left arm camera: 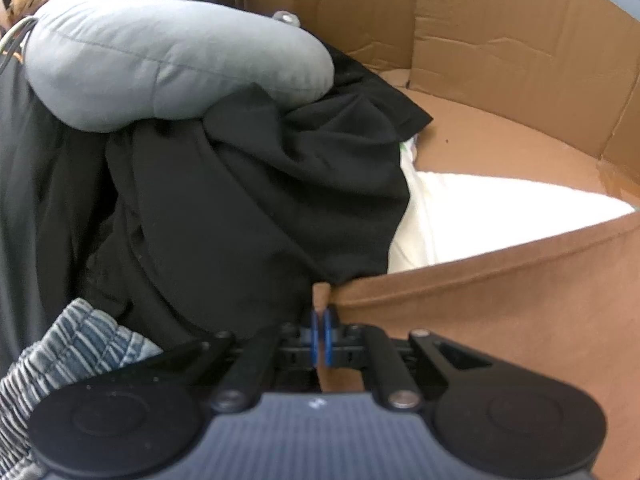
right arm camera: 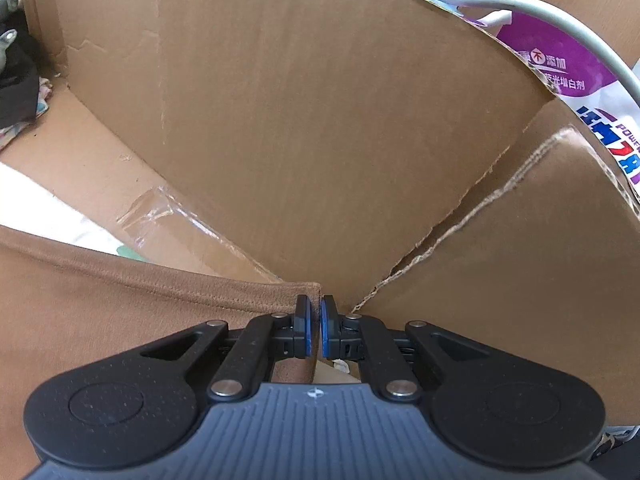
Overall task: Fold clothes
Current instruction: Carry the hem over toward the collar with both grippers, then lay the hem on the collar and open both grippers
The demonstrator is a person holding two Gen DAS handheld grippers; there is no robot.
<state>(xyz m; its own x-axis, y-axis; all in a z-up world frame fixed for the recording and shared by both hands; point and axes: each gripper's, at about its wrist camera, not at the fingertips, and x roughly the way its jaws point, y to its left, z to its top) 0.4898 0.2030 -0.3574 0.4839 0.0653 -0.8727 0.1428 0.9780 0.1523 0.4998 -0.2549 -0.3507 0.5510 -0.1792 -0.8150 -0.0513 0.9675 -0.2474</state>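
Hanging between the two grippers is a brown cloth (left arm camera: pixel 500 320), its top hem pulled tight over a big cardboard box (left arm camera: pixel 500 40). The left gripper (left arm camera: pixel 321 336) is pinched shut on one top corner, and the right gripper (right arm camera: pixel 315 330) is pinched shut on the other corner — blue pads tight together. Inside the box lie black clothes (left arm camera: pixel 260 184), a grey pillow (left arm camera: pixel 160 60), something white (left arm camera: pixel 500 204) and a stripy cloth (left arm camera: pixel 72 352). The right side of the box floor is bare. Behind the torn box wall stands a purple and white bag (right arm camera: pixel 576 76) with "POWER" on it — other writing is too small to read.
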